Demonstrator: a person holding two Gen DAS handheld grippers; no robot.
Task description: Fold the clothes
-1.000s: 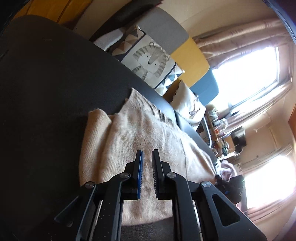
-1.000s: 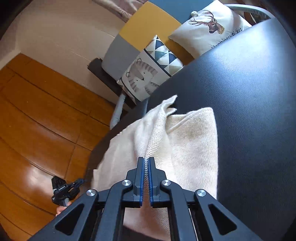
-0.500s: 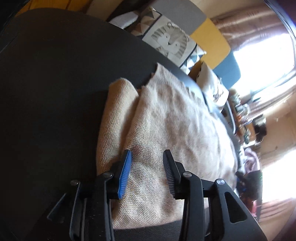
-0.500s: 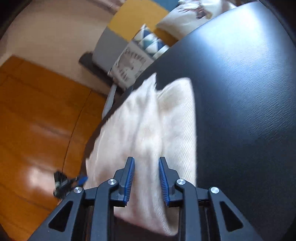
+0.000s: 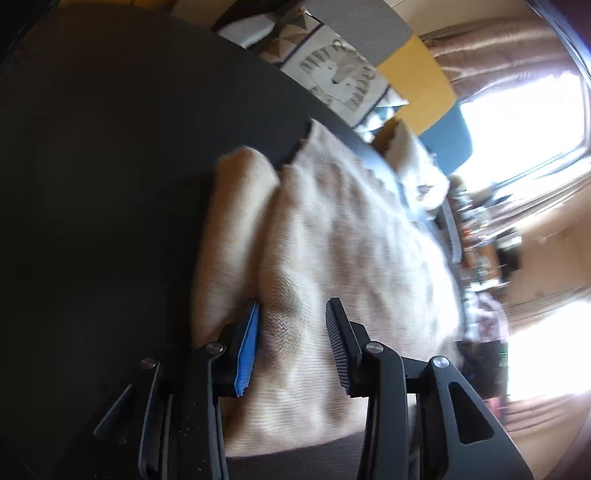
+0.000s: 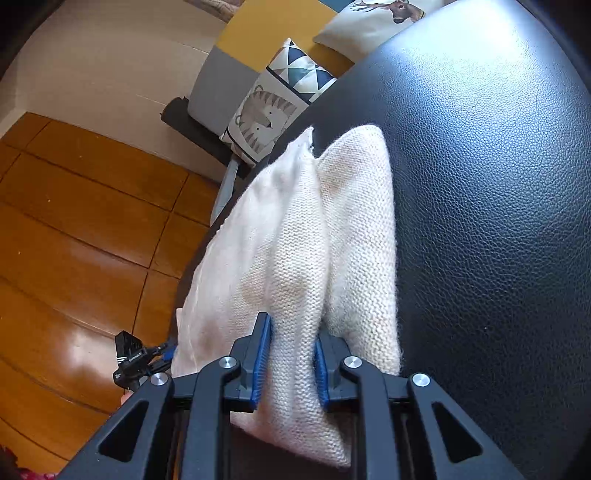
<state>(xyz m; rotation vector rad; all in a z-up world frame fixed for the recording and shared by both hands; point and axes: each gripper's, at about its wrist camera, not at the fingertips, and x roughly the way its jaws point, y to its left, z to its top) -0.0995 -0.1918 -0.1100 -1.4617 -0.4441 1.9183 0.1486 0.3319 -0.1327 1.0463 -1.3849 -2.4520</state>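
Note:
A cream knit sweater (image 5: pixel 351 240), folded into a long strip, lies on the black leather-look table (image 5: pixel 110 184). My left gripper (image 5: pixel 293 306) stands open low over one end of it, with a hump of knit between the pads and a second fold to the left. At the other end, in the right wrist view, the sweater (image 6: pixel 288 229) shows two long folds. My right gripper (image 6: pixel 291 325) is closing on the left ridge, and both blue pads touch the knit. The left gripper (image 6: pixel 133 360) shows small at the strip's far end.
The table edge (image 6: pixel 221 236) drops to a wooden floor (image 6: pixel 74 221) on the left. Beyond the table stand a sofa with a tiger cushion (image 6: pixel 262 118) and a deer cushion (image 6: pixel 376 18). Bare table surface (image 6: pixel 480 221) stretches right of the sweater. A bright window (image 5: pixel 517 129) glares.
Both grippers came down onto the sweater. The left jaws spread from nearly shut to wide apart. The right jaws opened from shut, then narrowed onto a ridge of knit.

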